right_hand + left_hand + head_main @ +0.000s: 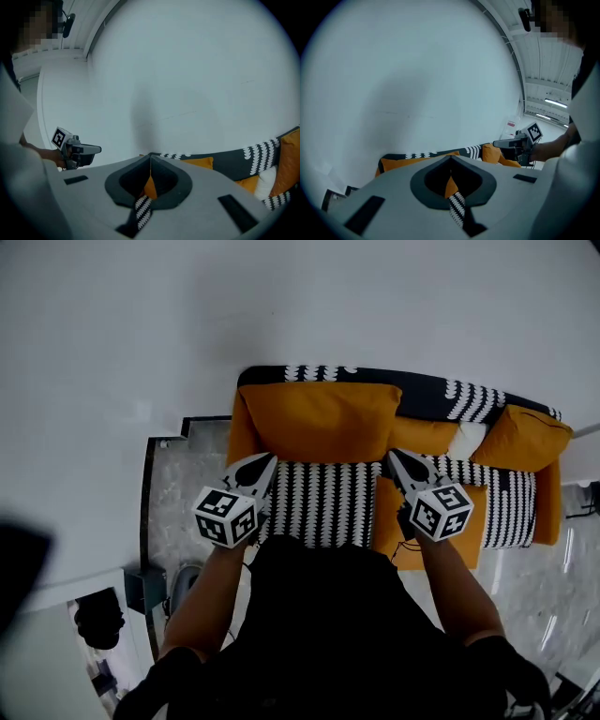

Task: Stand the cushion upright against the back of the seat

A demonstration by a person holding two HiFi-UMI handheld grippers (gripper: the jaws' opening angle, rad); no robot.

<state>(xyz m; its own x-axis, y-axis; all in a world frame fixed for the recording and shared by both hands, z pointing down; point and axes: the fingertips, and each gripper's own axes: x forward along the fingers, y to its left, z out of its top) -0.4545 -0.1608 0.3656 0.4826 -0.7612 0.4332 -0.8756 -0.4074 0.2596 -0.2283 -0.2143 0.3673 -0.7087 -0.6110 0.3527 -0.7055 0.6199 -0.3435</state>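
Tongs, left (pixel 265 463): clenched, tips pressed together, nothing between them. Only orange fabric and striped cloth show far beyond the notch in the left gripper view. Right tongs (pixel 394 457): likewise clenched and empty, and the right gripper view gives the same look past the closed tips. Both are held side by side, pointing toward the sofa (pixel 548 512), one over each side of the striped seat cover (pixel 323 502). Marker cubes face up toward the head camera. Neither pair touches any fabric.

Cushion (pixel 319 418): large, orange, standing against the sofa back (pixel 427 395) at the left end. Its lower edge meets the striped seat cover. In the head view the tips of the two tongs sit near its lower corners, left and right, clear of it.

Sofa back is black with white scalloped rows. To the right of the big cushion lies a smaller orange cushion (pixel 424 435), then a white cushion (pixel 466 440), then another orange cushion (pixel 530 437) propped at the far right end. Orange upholstery (pixel 389 517) shows between the striped patches.

White wall (pixel 187 324) runs behind the sofa. Pale marbled floor (pixel 187 484) shows left of it.
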